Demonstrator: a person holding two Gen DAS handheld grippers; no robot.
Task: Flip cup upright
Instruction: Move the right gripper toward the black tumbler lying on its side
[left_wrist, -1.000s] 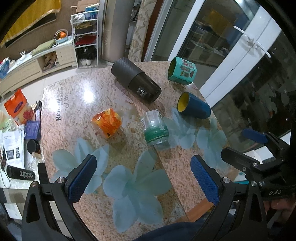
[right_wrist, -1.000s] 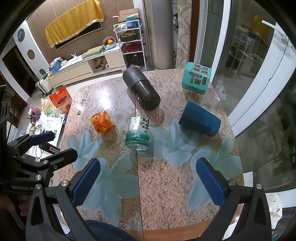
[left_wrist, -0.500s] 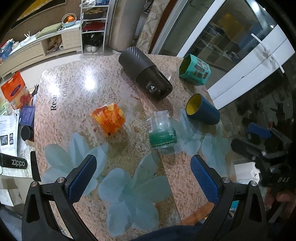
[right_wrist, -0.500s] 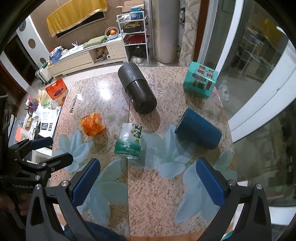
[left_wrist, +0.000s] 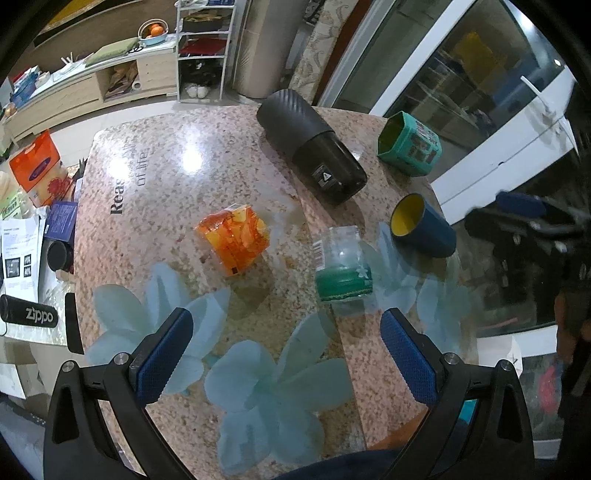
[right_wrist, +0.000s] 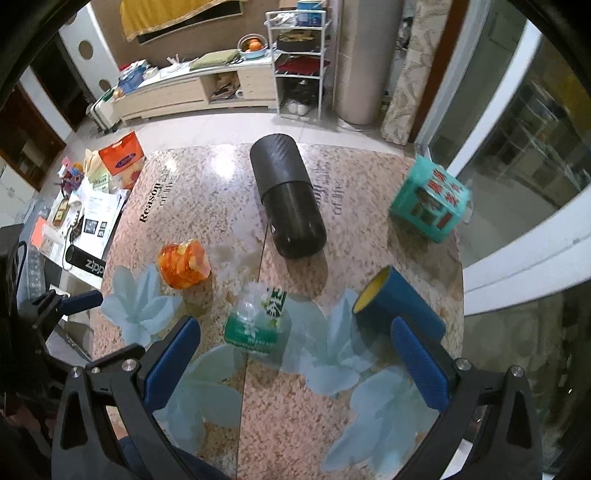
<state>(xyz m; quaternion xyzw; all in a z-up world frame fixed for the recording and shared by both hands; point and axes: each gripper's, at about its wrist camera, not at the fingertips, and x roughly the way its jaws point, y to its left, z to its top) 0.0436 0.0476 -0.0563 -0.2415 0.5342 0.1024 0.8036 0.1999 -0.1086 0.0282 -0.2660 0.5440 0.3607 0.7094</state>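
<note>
A blue cup with a yellow inside (left_wrist: 423, 228) lies on its side at the right of the granite table (left_wrist: 177, 155), mouth facing left. In the right wrist view the cup (right_wrist: 397, 305) lies just beyond my right finger pad (right_wrist: 419, 363). My left gripper (left_wrist: 284, 356) is open and empty, above the table's near edge. My right gripper (right_wrist: 293, 363) is open and empty, above the near right part of the table. The right gripper also shows at the right edge of the left wrist view (left_wrist: 524, 218).
Also lying on the table: a large black cylinder (left_wrist: 312, 146), a teal box (left_wrist: 410, 144), an orange packet (left_wrist: 234, 240), a clear bottle with green label (left_wrist: 341, 267). A glass door is to the right. A cluttered low table (left_wrist: 26, 258) stands to the left.
Both grippers have shifted over the table. The right gripper has swung round so that the cup's yellow mouth now shows and the cup lies close to its right finger.
</note>
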